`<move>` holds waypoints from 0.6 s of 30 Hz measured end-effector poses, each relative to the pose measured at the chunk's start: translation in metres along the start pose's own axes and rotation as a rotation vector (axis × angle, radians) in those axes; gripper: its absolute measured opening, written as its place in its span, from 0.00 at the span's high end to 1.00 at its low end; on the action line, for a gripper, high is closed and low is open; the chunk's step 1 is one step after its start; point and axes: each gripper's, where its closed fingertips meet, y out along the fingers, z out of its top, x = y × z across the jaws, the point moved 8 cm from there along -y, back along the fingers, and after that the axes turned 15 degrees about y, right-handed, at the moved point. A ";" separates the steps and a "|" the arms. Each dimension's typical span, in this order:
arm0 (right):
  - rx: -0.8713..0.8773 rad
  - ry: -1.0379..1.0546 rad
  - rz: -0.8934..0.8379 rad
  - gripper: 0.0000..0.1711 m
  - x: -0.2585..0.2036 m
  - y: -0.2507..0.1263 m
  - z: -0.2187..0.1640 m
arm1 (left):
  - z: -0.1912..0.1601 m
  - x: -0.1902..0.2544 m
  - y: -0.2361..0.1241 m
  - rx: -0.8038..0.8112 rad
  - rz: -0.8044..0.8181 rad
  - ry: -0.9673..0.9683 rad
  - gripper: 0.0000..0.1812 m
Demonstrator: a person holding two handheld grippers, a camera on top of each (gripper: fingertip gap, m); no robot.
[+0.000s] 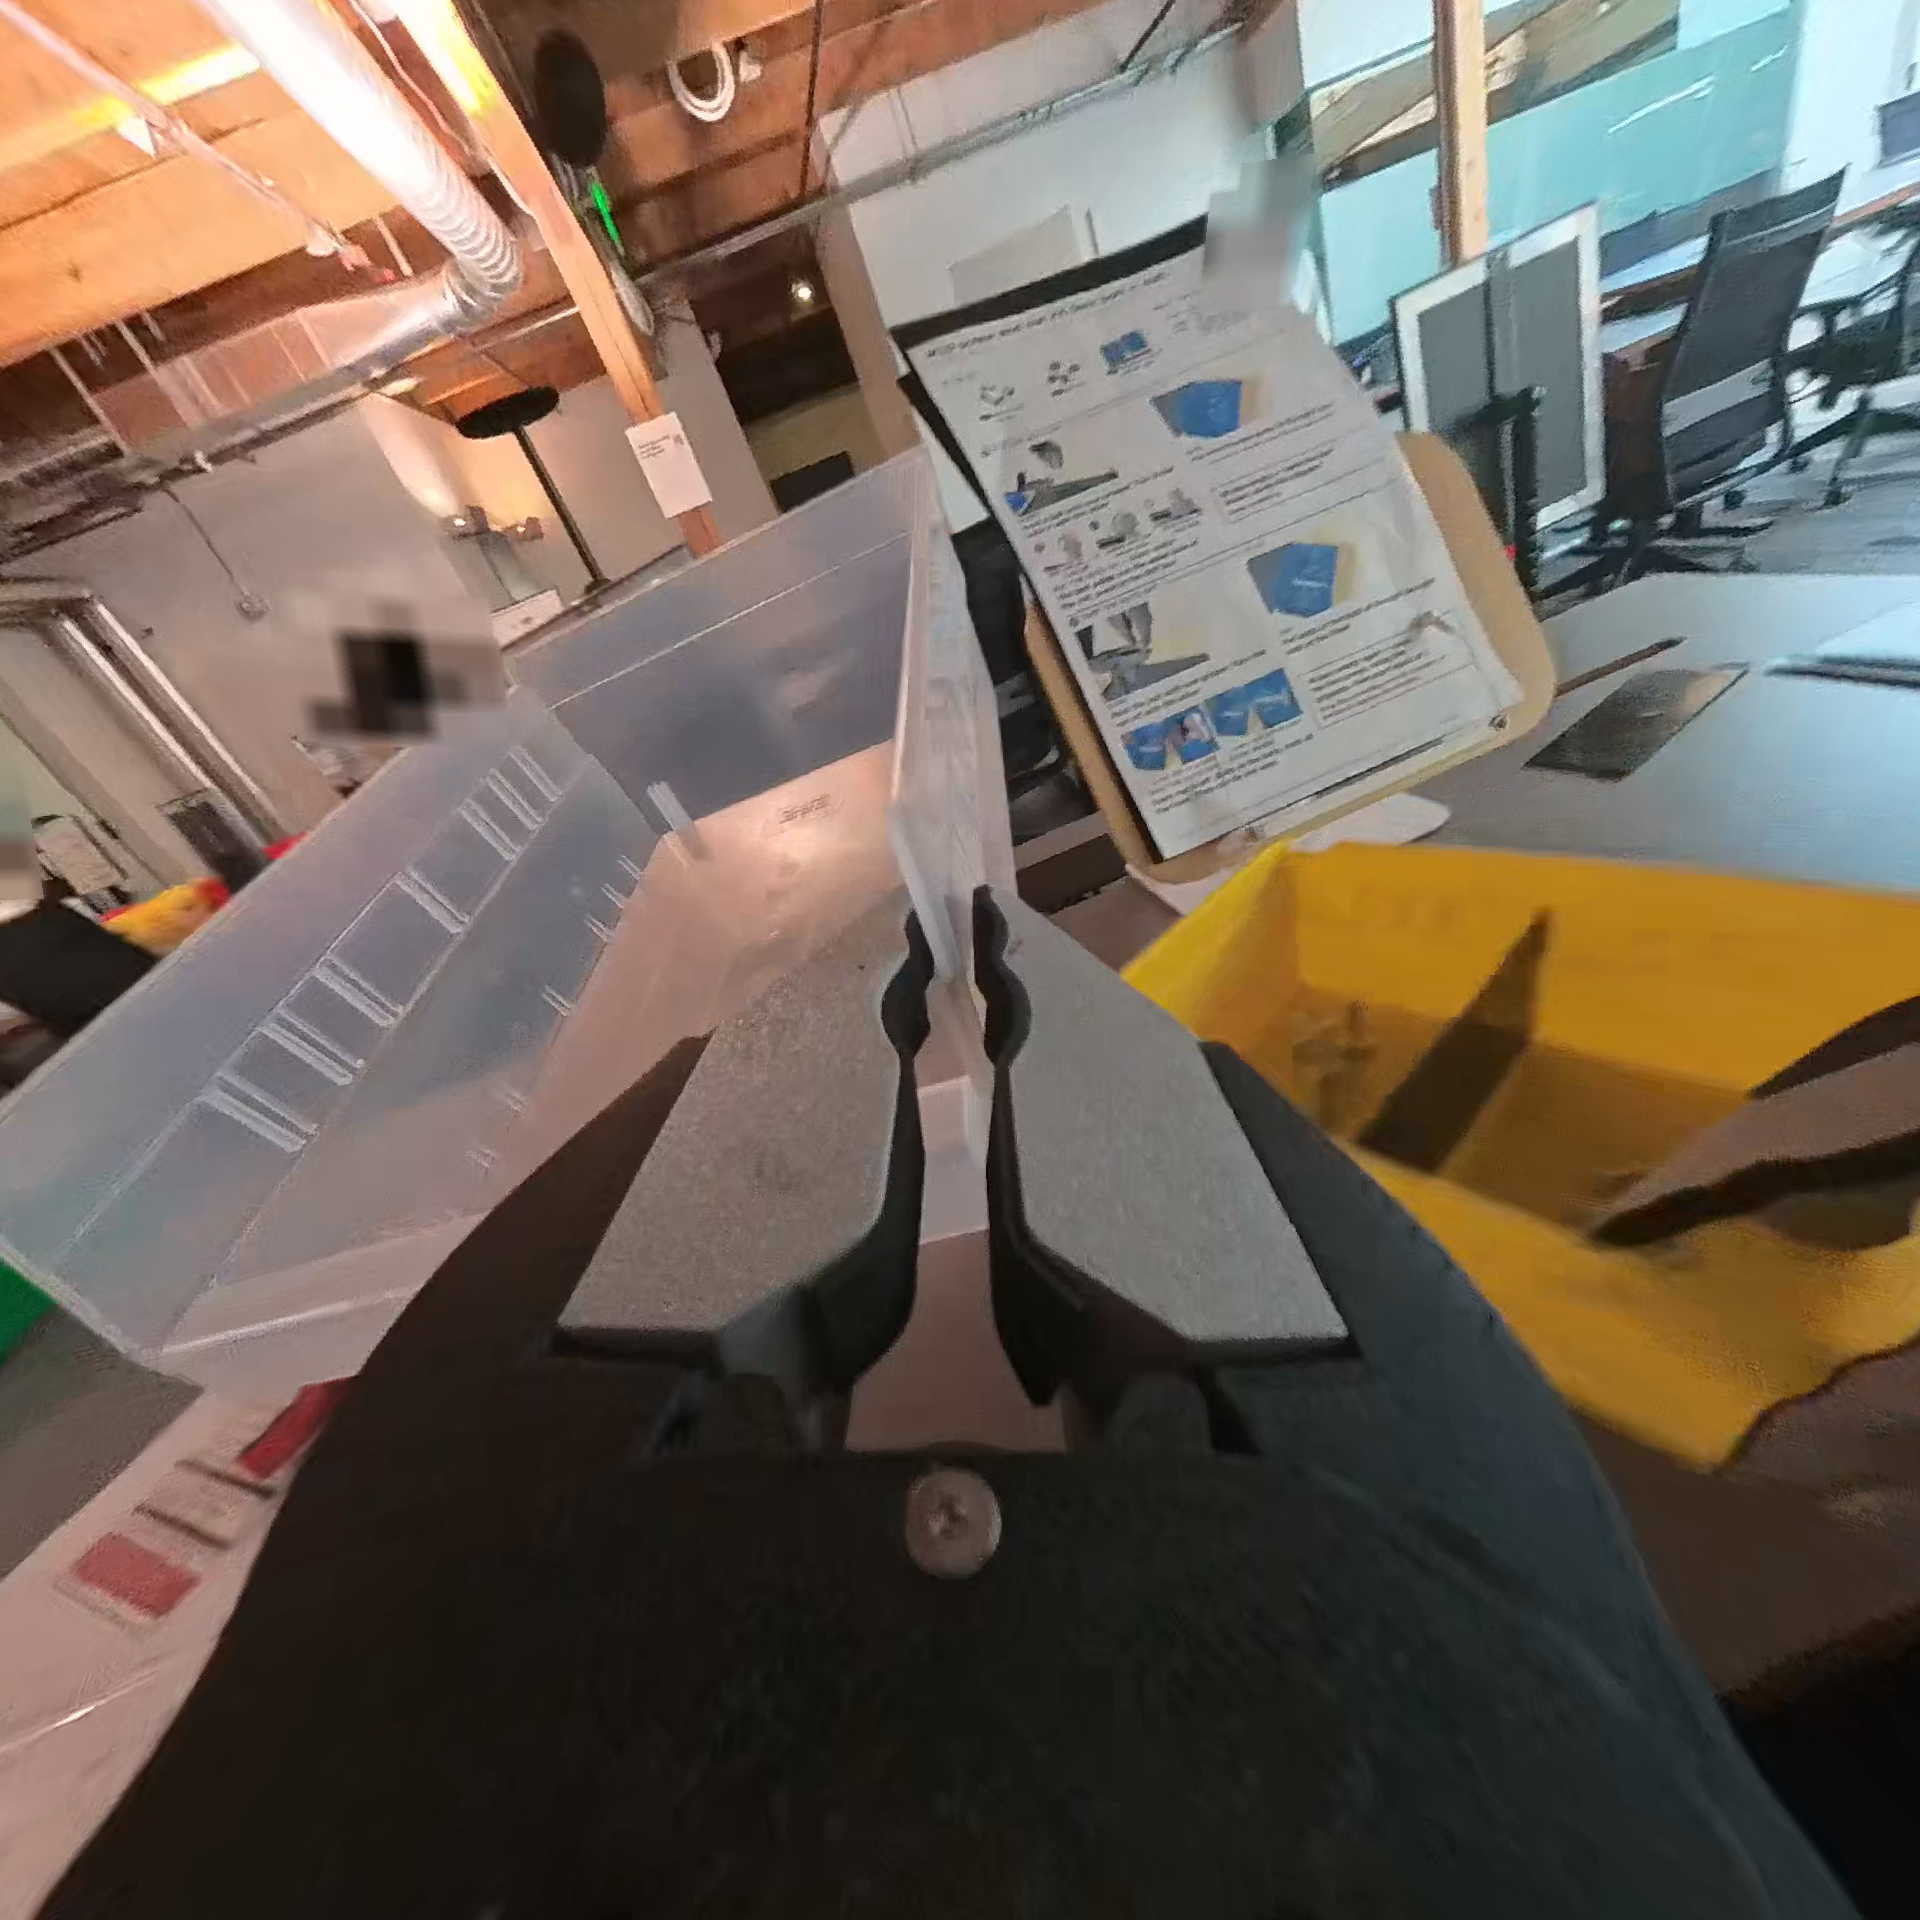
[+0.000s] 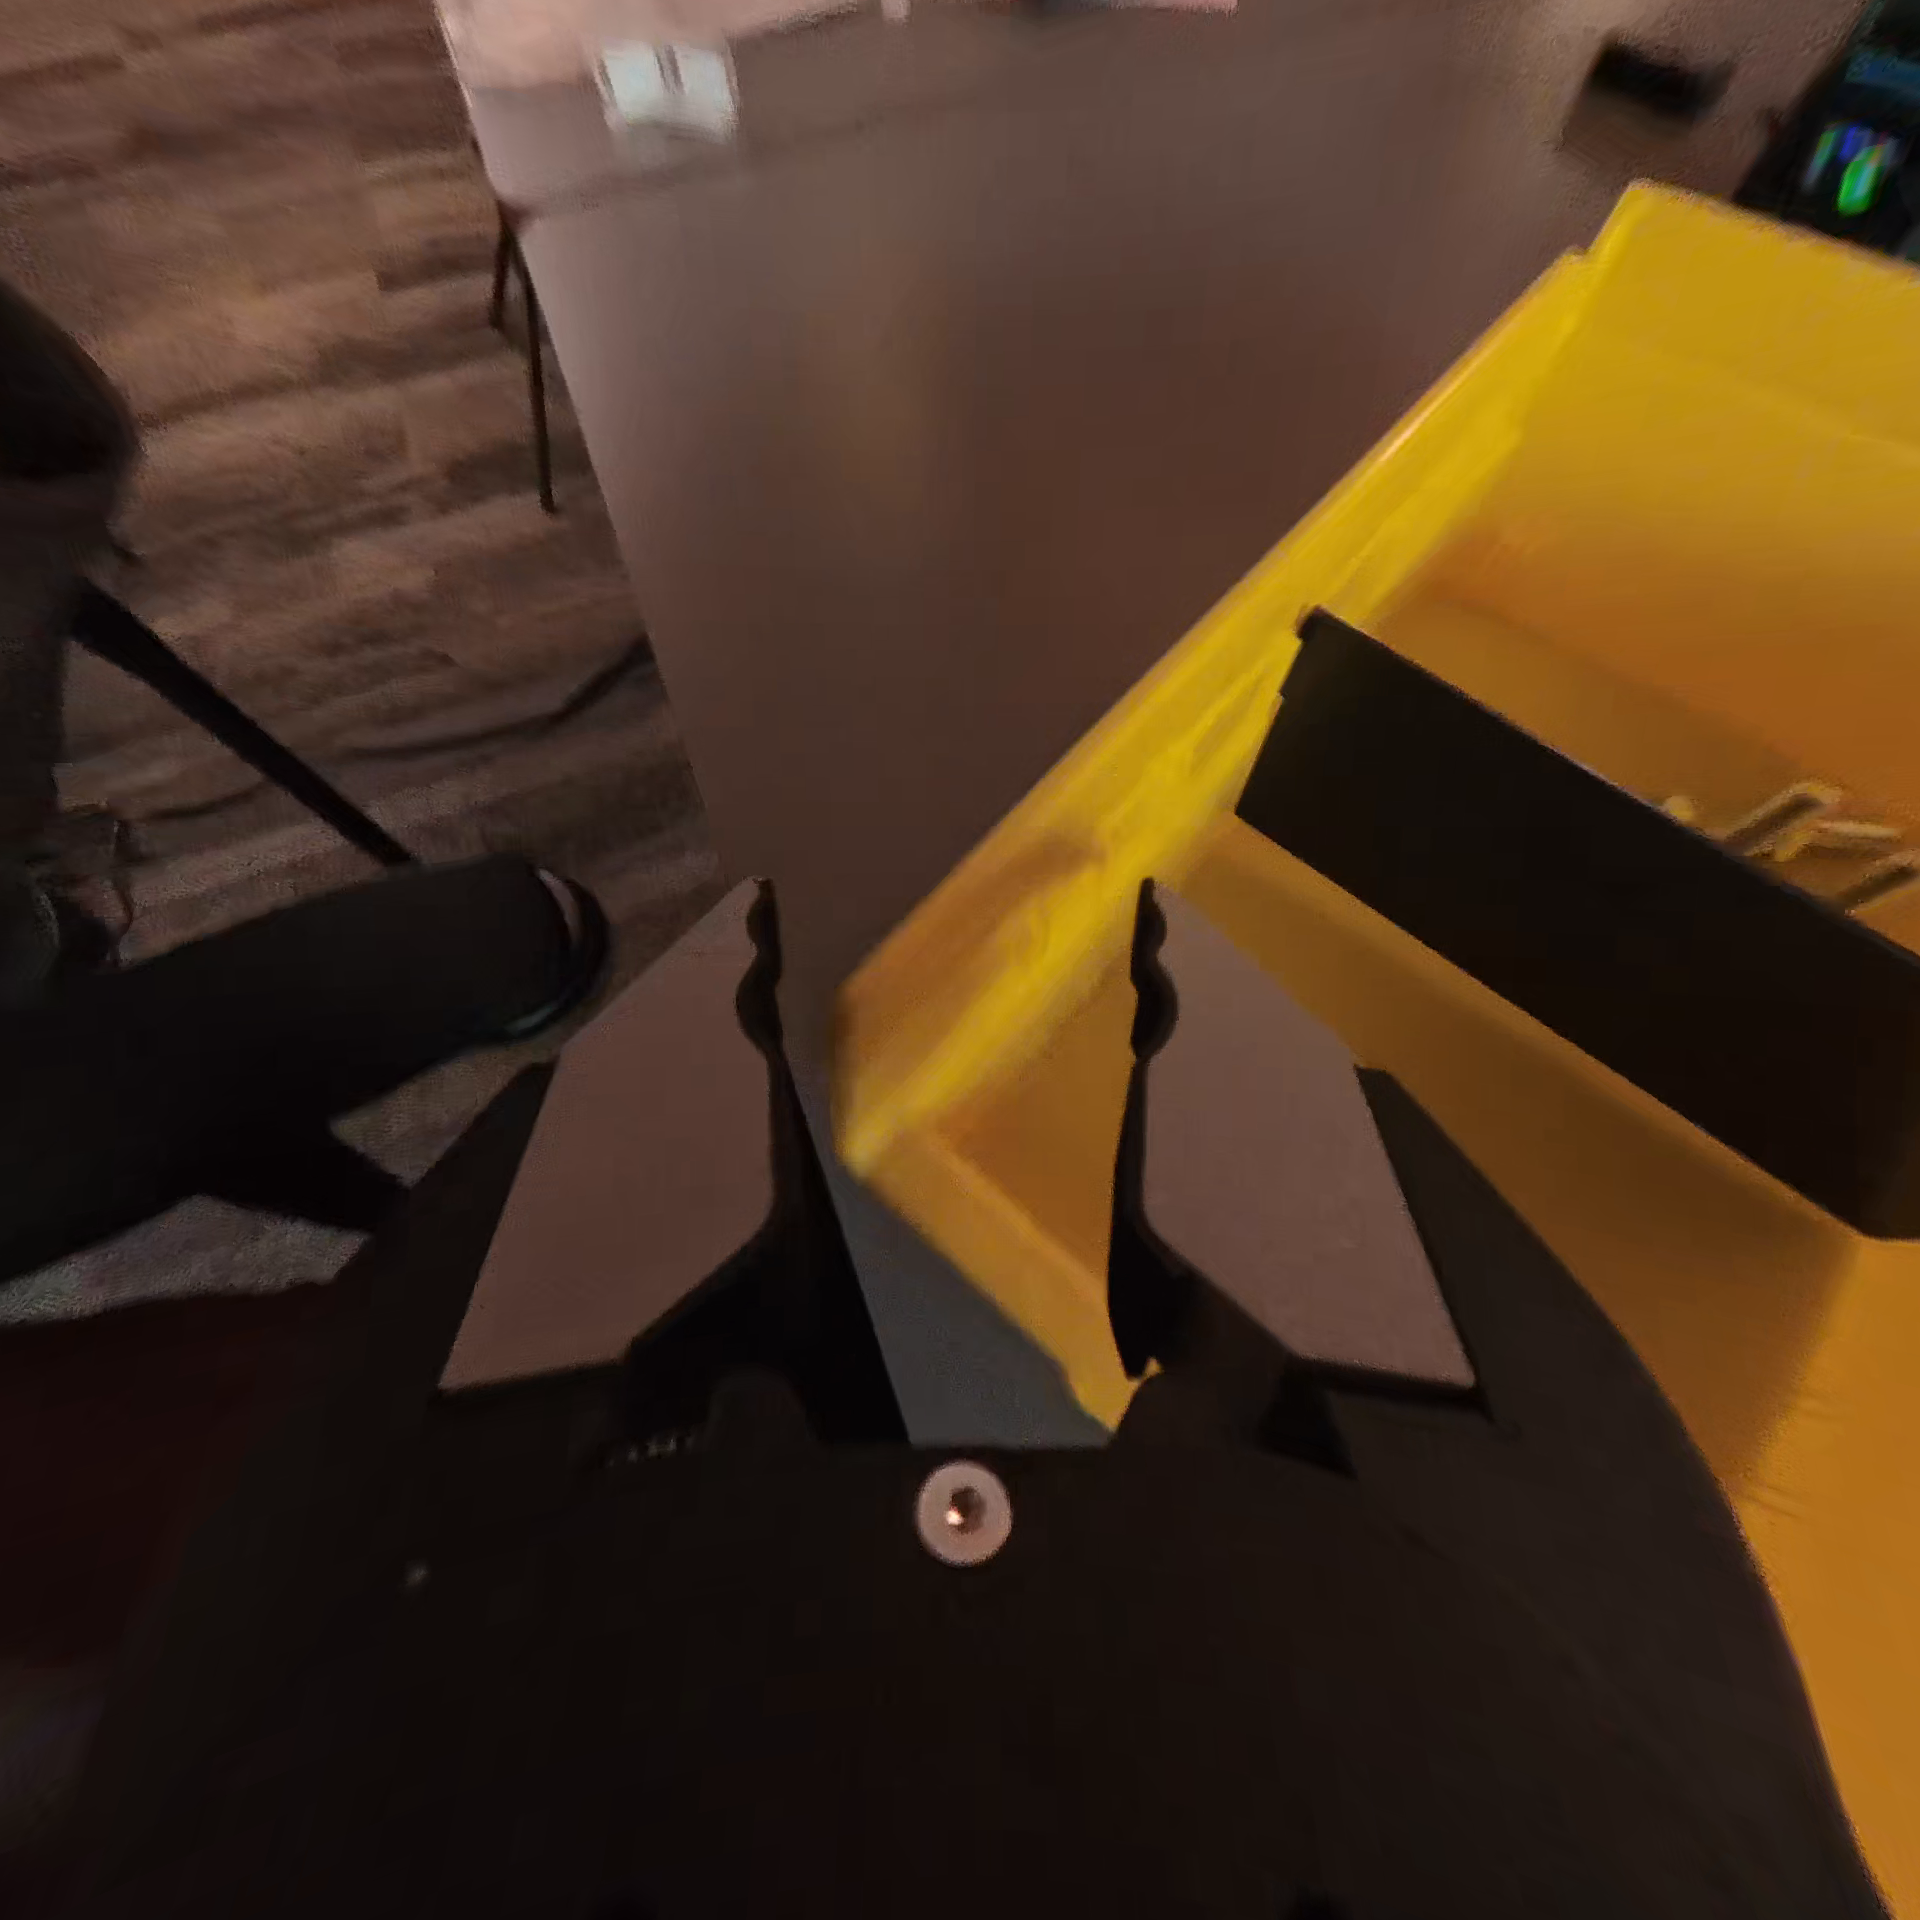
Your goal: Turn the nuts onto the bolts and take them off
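Observation:
My left gripper (image 1: 951, 935) is shut on the right wall of a clear plastic bin (image 1: 364, 987), which looks tilted up off the table. A yellow bin (image 1: 1662, 1351) with a black divider (image 1: 1455, 1081) sits to its right. Blurred brass-coloured bolts (image 1: 1330, 1049) lie inside it. In the right wrist view my right gripper (image 2: 954, 904) is open and empty. Its fingers straddle the near corner of the yellow bin (image 2: 1143, 779). The black divider (image 2: 1558, 883) crosses the bin, and brass bolts (image 2: 1808, 831) show behind it. The right gripper (image 1: 1704, 1164) also shows blurred over the yellow bin.
A clipboard with a printed instruction sheet (image 1: 1226, 561) stands behind the bins on the grey table (image 2: 935, 468). Red cards (image 1: 135, 1600) lie at the near left. A person's leg and shoe (image 2: 416, 1018) are left of the table edge. Office chairs (image 1: 1745, 343) stand far right. Tip to tip, the grippers are about 25 cm apart.

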 end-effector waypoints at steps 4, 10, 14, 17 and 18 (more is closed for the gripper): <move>0.106 -0.044 0.028 0.60 -0.022 -0.026 0.026 | 0.011 0.003 0.002 0.039 -0.080 -0.061 0.98; 0.318 -0.067 -0.416 0.55 0.054 -0.118 0.030 | 0.037 0.047 0.016 0.143 -0.189 -0.019 0.98; 0.385 0.015 -0.682 0.55 0.118 -0.164 0.014 | 0.066 0.097 0.031 0.204 -0.294 0.036 0.98; 0.421 0.112 -0.717 0.53 0.149 -0.188 0.000 | 0.078 0.140 0.042 0.227 -0.369 0.073 0.97; 0.433 0.127 -0.741 0.53 0.158 -0.195 -0.004 | 0.079 0.155 0.046 0.224 -0.396 0.083 0.97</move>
